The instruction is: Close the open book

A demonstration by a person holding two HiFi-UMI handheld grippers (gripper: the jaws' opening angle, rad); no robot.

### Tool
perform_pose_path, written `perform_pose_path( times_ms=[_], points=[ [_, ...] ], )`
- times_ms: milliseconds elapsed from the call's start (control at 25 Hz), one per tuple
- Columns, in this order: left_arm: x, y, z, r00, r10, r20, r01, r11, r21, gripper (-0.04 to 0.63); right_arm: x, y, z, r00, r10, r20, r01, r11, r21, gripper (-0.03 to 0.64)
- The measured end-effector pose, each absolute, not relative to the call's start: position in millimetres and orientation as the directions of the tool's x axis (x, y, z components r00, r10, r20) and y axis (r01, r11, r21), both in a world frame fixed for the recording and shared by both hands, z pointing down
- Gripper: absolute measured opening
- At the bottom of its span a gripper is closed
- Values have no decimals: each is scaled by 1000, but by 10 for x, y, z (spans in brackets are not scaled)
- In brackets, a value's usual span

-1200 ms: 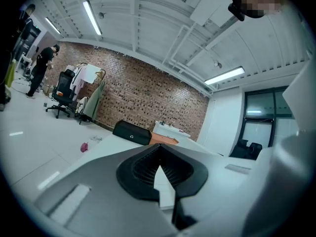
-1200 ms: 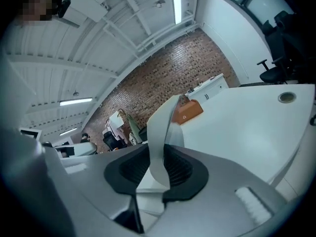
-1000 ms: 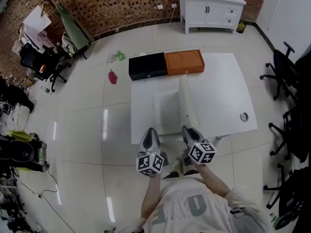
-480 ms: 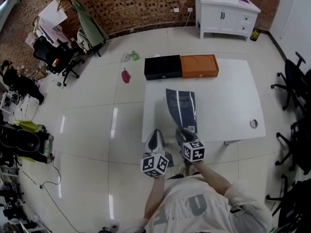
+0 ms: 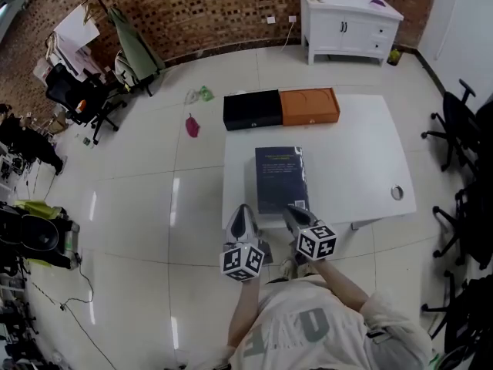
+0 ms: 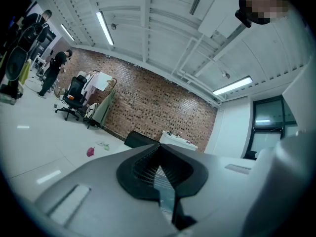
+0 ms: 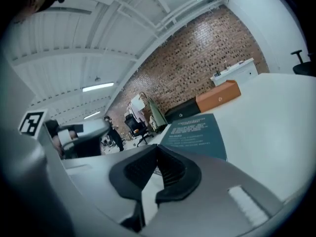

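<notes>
Furthest left, the left gripper [image 5: 240, 219] hovers by the near edge of the white rectangular table [image 5: 354, 156], just left of the task's thing. Its own view shows its jaws [image 6: 159, 147] drawn together at the tips with nothing gripped between them. At the middle of the table the dark blue hardcover book [image 5: 279, 177] lies flat with its cover up and its pages shut, near the table's front edge. By the look of it the closing is already done. Beyond it, at the far edge, a black rectangular box [image 5: 251, 109] and an orange rectangular box [image 5: 309, 106] sit side by side, well apart from the book. To the right, the right gripper [image 5: 295, 216] sits at the book's near right corner; contact cannot be judged. Its jaws [image 7: 158, 151] are likewise pinched together and empty, the book [image 7: 195, 132] lying just ahead of them. Little seems left but to draw both grippers clear.
</notes>
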State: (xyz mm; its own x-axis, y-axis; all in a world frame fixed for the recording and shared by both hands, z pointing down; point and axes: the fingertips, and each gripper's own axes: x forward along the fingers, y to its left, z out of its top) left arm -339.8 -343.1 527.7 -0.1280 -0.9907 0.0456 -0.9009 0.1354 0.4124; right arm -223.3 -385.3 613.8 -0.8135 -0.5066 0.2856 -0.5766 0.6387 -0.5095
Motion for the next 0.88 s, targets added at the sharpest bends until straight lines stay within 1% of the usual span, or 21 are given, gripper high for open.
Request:
perform_pose_path(
  times_ms=[120,200,320,520,640,760,880],
  points=[
    [-3348,-3507,5218,-87,-996,30,-906,92,412,12,-2083,-3976,5703,-778,-602,180,-606,641,-472,6],
    [-3282,-3555,5168,-54,-998,14,-915,55,401,11,-1911,-4076,5448,-738,-665,118,-632,618,-468,5],
    [-3226,-3622,5094,-18,-1000,-5,-922,15,387,12,-1633,-4203,5226,-671,-738,69,-673,567,-476,5],
    [-3165,-3581,4926,27,-999,-46,-928,-42,370,12,-1133,-4178,5176,-556,-829,60,-737,458,-498,5],
    [-3174,-3492,4940,42,-998,-39,-935,-53,351,12,-960,-4002,5292,-508,-858,76,-754,400,-521,5],
    [-3143,-3364,4932,40,-998,-42,-933,-52,357,12,-879,-3822,5330,-510,-856,85,-753,397,-525,5],
    [-3047,-3181,5007,51,-998,-27,-937,-57,346,13,-764,-3586,5294,-517,-854,59,-746,416,-520,5]
  ],
)
